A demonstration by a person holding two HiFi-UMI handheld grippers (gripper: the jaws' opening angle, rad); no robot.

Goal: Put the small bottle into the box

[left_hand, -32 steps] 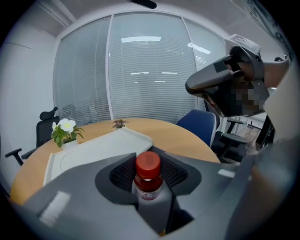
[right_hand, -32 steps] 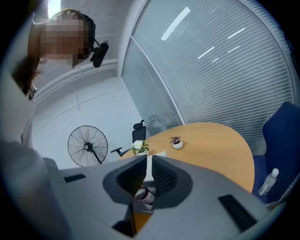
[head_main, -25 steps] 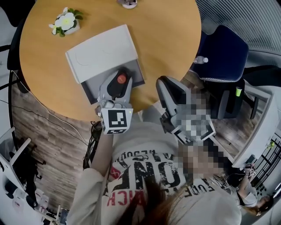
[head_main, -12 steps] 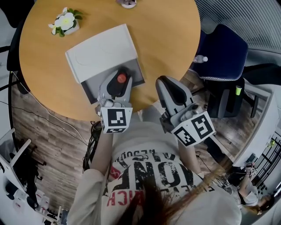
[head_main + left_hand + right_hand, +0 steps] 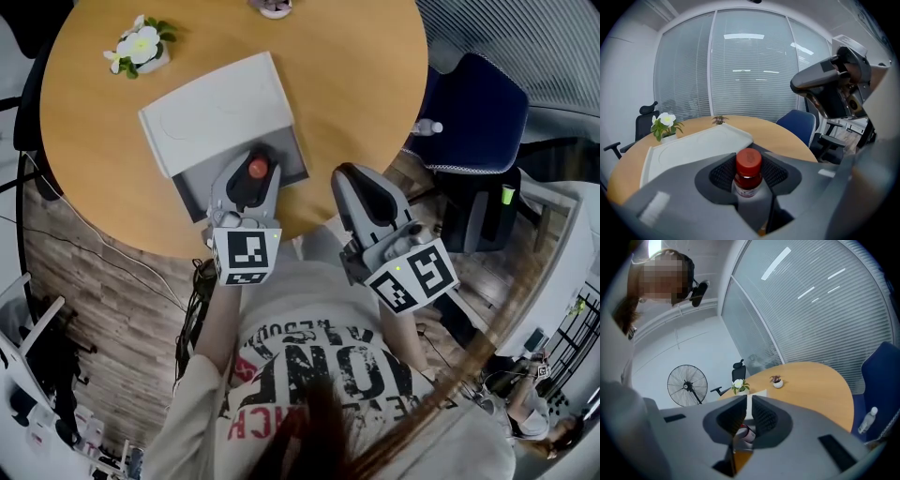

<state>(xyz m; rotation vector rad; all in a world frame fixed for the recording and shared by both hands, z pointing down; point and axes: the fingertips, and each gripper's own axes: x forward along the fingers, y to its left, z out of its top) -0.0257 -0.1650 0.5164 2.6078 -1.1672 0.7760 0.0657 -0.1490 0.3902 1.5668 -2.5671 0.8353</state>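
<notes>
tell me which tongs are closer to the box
Left. The left tongs, gripping the small bottle, hang over the open part of the box; the right tongs are off to its right, near the edge of the table.

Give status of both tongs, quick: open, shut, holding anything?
Left tongs: shut on the small bottle.
Right tongs: shut, nothing between them.

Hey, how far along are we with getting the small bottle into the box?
Done: the box is open and the left gripper grips the small bottle. In hand: the bottle is over the box's grey inside. Left: release it there and pull away. The right gripper is empty, off the table edge.
</notes>
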